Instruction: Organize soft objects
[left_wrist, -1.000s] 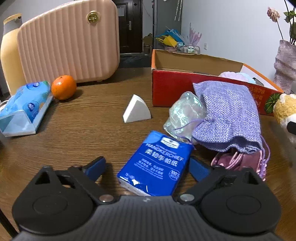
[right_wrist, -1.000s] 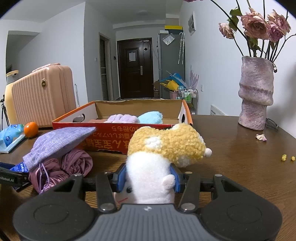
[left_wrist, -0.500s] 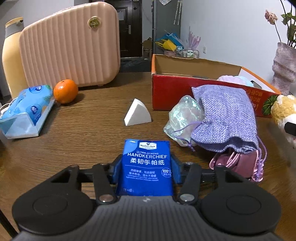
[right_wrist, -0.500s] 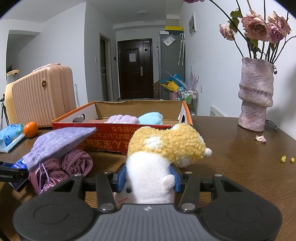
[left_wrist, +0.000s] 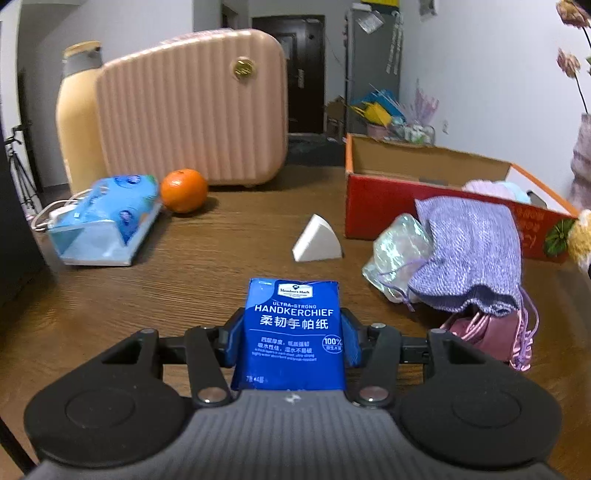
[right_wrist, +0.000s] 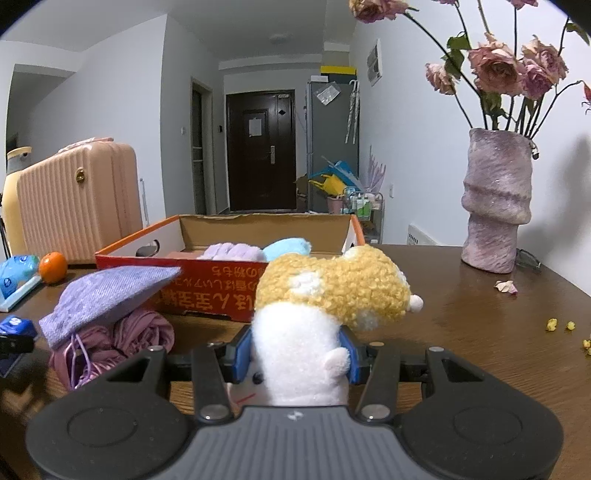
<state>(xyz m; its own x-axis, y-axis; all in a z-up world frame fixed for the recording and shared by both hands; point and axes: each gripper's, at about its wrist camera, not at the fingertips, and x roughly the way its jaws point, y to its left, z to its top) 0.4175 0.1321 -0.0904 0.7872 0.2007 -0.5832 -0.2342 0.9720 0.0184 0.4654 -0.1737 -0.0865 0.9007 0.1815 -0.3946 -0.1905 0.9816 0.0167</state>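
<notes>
Showing off glossy blue plastic wrap on the handkerchief pack (left_wrist: 293, 332), catching light. Lying just beyond it, a matt white wedge (left_wrist: 317, 242) on the smooth, varnished wooden table (left_wrist: 184, 273). Sitting right of the pack, a coarse-woven lilac cloth pouch (left_wrist: 469, 254) over shimmering organza. Looking curly and fleecy, the plush toy (right_wrist: 325, 295).

You are looking across a dark brown wooden table (right_wrist: 480, 314) into a room with plain white walls (right_wrist: 413, 122) and a white ceiling (right_wrist: 258, 26). At the far end stands a dark wooden door (right_wrist: 260, 151), with a grey cabinet (right_wrist: 330, 144) just to its right. A small cart (right_wrist: 364, 206) of bottles sits near the right wall. A round ceiling light (right_wrist: 279, 37) hangs overhead; the light is soft and even.
</notes>
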